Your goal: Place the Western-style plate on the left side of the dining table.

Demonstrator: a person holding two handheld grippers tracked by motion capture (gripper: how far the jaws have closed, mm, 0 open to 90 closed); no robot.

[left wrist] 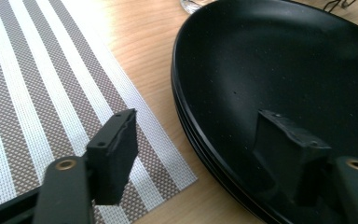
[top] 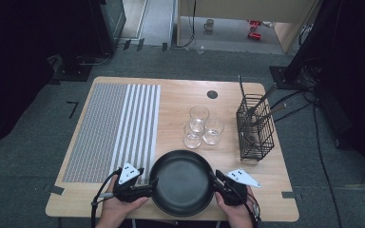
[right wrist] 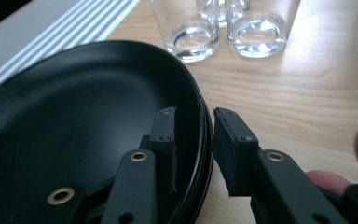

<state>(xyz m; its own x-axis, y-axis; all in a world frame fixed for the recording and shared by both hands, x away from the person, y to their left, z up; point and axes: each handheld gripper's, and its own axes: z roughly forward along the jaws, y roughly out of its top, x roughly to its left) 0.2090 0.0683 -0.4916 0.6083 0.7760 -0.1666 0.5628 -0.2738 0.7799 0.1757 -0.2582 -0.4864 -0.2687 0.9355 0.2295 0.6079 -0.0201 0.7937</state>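
Note:
A stack of black plates sits at the table's near edge, between both hands. My left gripper straddles the stack's left rim: in the left gripper view one jaw stands inside the top plate, the other out over the striped placemat, well clear of the rim. My right gripper straddles the right rim. In the right gripper view its jaws stand close on either side of the plates' edge, with a thin gap at each pad.
Three clear glasses stand just beyond the plates, also near in the right gripper view. A black wire cutlery basket with utensils stands at the right. The striped placemat covers the table's left half.

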